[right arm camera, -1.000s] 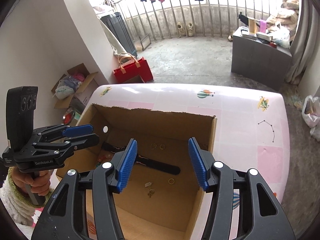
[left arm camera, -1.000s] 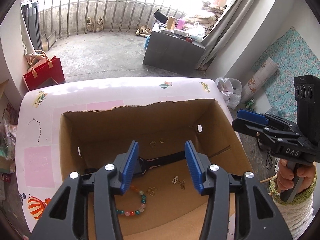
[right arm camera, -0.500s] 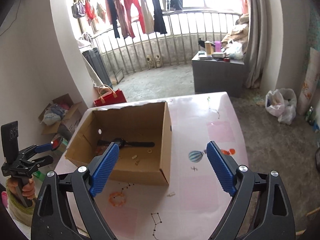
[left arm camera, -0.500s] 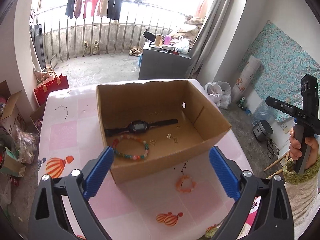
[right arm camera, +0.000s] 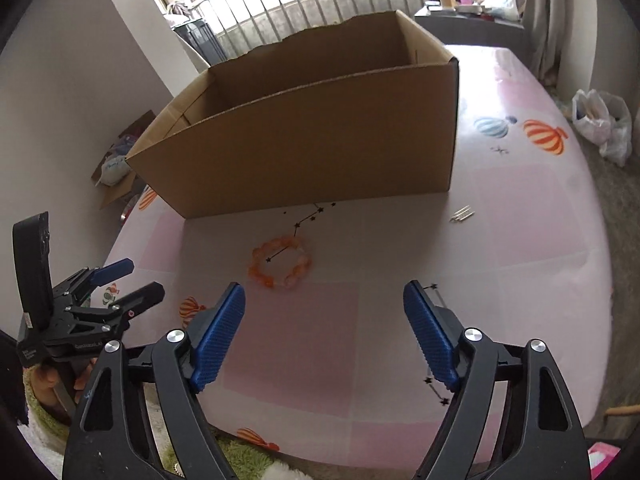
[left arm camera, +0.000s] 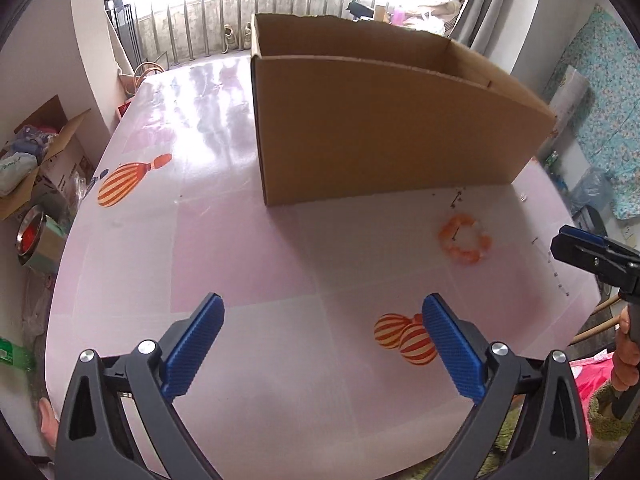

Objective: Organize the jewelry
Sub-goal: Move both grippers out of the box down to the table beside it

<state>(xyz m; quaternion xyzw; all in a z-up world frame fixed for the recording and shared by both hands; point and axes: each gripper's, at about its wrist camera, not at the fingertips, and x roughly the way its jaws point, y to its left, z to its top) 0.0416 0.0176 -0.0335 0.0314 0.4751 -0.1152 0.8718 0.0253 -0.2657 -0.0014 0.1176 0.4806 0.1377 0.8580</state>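
1 cardboard box (left arm camera: 384, 120) stands on the pink table (left arm camera: 248, 248), plain brown, rectangular, open-topped, its far rim torn ragged; its long axis runs from 9 to 3 o'clock across both views. 1 orange bead bracelet (right arm camera: 281, 263) lies flat on the tabletop as a closed ring of rounded translucent beads, near the box's front wall but apart from it, toward 2 o'clock in the left wrist view. 1 small cluster of thin metal pins (right arm camera: 462, 214) lies at 3 o'clock of the bracelet, pointing roughly 8 to 2 o'clock. The left gripper (left arm camera: 322, 346) stands spread wide over bare table, nothing between its 2 ribbed blue pads. The right gripper (right arm camera: 324, 336) is closing, its pads apart and empty, the bracelet just beyond at 11 o'clock.
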